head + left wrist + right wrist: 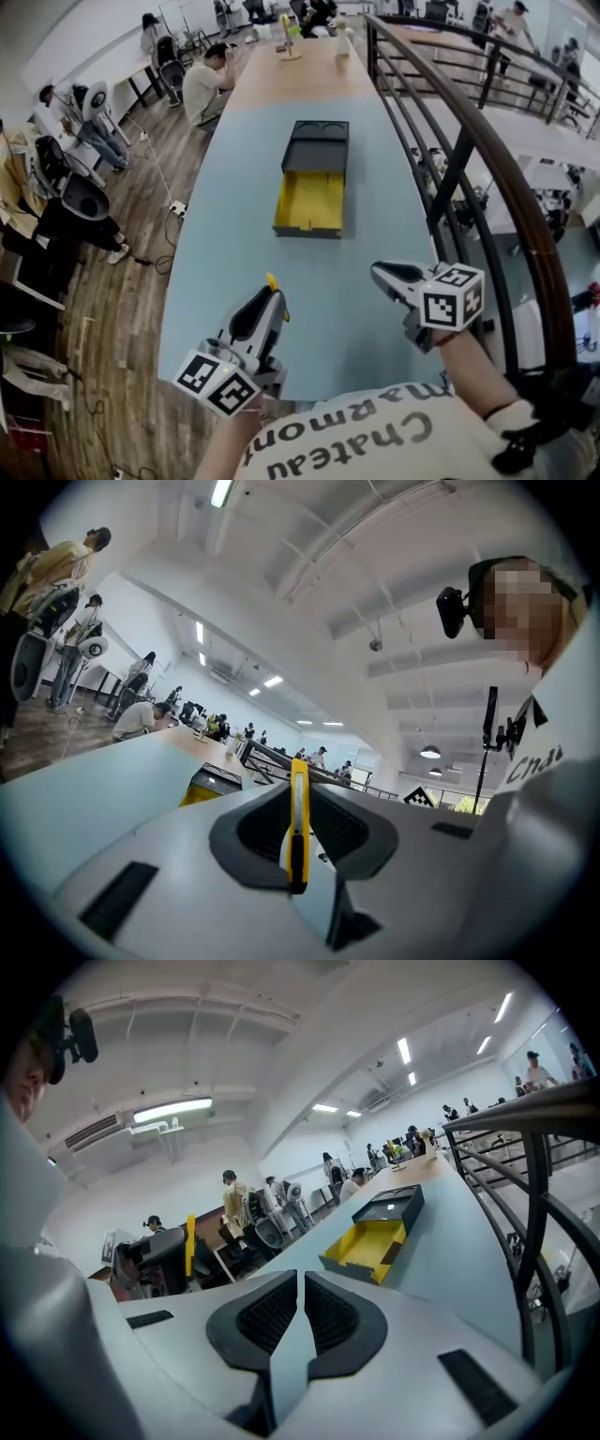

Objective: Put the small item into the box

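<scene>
An open box (309, 202) with a yellow inside and a dark grey lid part lies in the middle of the long pale blue table (234, 234). It also shows in the left gripper view as the box (208, 785) and in the right gripper view as the box (375, 1237). My left gripper (272, 289) hovers over the table's near end, shut on a thin yellow item (298, 827) that stands on edge between the pads. The item's tip (272, 279) pokes out in front. My right gripper (377, 272) hangs to the right, short of the box, shut and empty; its pads (272, 1316) nearly meet.
A dark metal railing (469, 150) runs along the table's right side. People sit at desks (202, 89) on the wooden floor to the left. Small objects (291, 42) stand at the table's far end, well beyond the box.
</scene>
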Motion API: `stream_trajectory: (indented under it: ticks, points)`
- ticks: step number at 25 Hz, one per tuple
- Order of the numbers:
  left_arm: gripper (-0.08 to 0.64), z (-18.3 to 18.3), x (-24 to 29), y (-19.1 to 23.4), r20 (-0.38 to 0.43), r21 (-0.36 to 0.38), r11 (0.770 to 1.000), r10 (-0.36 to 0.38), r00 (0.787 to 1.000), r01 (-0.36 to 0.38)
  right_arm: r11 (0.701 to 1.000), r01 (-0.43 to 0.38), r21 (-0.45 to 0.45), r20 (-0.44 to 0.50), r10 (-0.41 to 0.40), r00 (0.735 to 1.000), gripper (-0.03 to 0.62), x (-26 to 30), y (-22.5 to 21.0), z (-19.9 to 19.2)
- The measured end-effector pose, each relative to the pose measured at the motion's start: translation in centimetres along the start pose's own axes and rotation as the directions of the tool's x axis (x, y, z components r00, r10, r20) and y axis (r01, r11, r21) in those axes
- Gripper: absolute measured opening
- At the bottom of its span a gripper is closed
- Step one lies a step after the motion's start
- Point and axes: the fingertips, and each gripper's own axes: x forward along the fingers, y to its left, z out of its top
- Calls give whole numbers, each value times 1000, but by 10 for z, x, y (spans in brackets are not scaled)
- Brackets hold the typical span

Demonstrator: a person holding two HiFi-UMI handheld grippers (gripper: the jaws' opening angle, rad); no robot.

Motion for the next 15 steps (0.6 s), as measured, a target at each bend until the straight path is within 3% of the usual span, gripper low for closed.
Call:
stream_trajectory:
  ticks: [7, 15]
  points:
    - [60, 11, 29, 44, -57, -9, 999, -37, 998, 36, 998, 21, 61, -19, -20, 1000, 51, 41, -12, 0]
    - [60, 0, 69, 87, -169, -13, 993, -115, 979, 115, 979, 118, 169, -11, -118, 993, 51, 69, -37, -12]
